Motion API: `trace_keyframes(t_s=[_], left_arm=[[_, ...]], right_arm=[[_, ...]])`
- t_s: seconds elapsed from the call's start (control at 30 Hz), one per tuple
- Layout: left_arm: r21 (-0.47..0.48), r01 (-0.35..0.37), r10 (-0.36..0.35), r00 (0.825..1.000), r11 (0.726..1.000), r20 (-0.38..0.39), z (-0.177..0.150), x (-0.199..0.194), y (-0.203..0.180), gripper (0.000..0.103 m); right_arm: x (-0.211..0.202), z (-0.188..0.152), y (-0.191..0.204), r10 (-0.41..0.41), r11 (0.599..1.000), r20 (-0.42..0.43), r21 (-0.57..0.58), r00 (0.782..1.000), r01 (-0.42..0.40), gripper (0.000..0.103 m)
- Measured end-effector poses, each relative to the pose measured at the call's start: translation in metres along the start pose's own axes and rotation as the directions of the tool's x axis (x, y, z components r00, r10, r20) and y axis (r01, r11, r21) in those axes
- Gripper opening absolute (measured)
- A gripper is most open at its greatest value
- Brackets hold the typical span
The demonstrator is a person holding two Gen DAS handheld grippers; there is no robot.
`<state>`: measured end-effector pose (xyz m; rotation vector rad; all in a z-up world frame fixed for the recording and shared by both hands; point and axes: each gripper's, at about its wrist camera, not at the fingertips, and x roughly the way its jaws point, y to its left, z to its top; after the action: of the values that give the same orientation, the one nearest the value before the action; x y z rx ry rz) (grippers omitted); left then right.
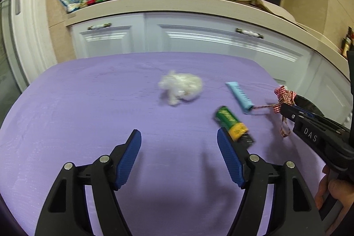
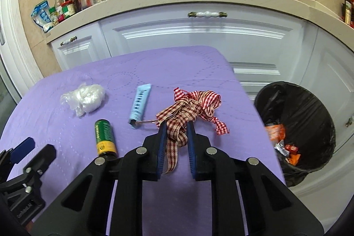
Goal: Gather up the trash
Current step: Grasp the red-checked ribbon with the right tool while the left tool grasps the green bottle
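A tangle of red-and-white checked ribbon (image 2: 190, 107) lies on the purple tablecloth (image 2: 177, 68), and my right gripper (image 2: 177, 126) is shut on its near strands. In the left wrist view the same ribbon (image 1: 284, 98) bunches at the right gripper's tip (image 1: 283, 106). My left gripper (image 1: 179, 134) is open over bare cloth with nothing between its fingers. Its right finger sits just beside a green and yellow tube (image 1: 231, 123). A crumpled white plastic wad (image 1: 181, 87) and a light blue tube (image 1: 239, 96) lie further back.
A bin lined with a black bag (image 2: 296, 125), holding several wrappers, stands on the floor off the table's right edge. White kitchen cabinets (image 2: 199, 37) and a worktop crowded with bottles and pans rise behind the table. A hand (image 1: 334, 191) holds the right gripper.
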<state>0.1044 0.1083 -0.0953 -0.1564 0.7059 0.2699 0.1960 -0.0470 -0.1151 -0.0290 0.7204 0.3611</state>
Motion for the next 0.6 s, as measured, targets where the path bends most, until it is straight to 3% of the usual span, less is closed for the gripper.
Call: trace_keyframes(t_s=[0.2, 0.4, 0.6], left_arm=[[0.036, 0.032, -0.032, 0.999, 0.999, -0.012, 0.005, 0.007, -0.039, 0.073], [0.062, 0.018, -0.015, 0.998, 0.998, -0.061, 0.009, 0.031, -0.061, 0.073], [0.081, 0.026, -0.015, 0.990, 0.996, -0.138, 0.004, 0.047, -0.064, 0.037]], right_arm=[[-0.015, -0.006, -0.026, 0.013, 0.999, 0.021, 0.031, 1.000, -0.014, 0.018], [-0.025, -0.012, -0.045, 0.035, 0.998, 0.032, 0.053, 0.999, -0.037, 0.018], [-0.028, -0.013, -0.052, 0.049, 0.996, 0.038, 0.066, 0.998, -0.052, 0.018]])
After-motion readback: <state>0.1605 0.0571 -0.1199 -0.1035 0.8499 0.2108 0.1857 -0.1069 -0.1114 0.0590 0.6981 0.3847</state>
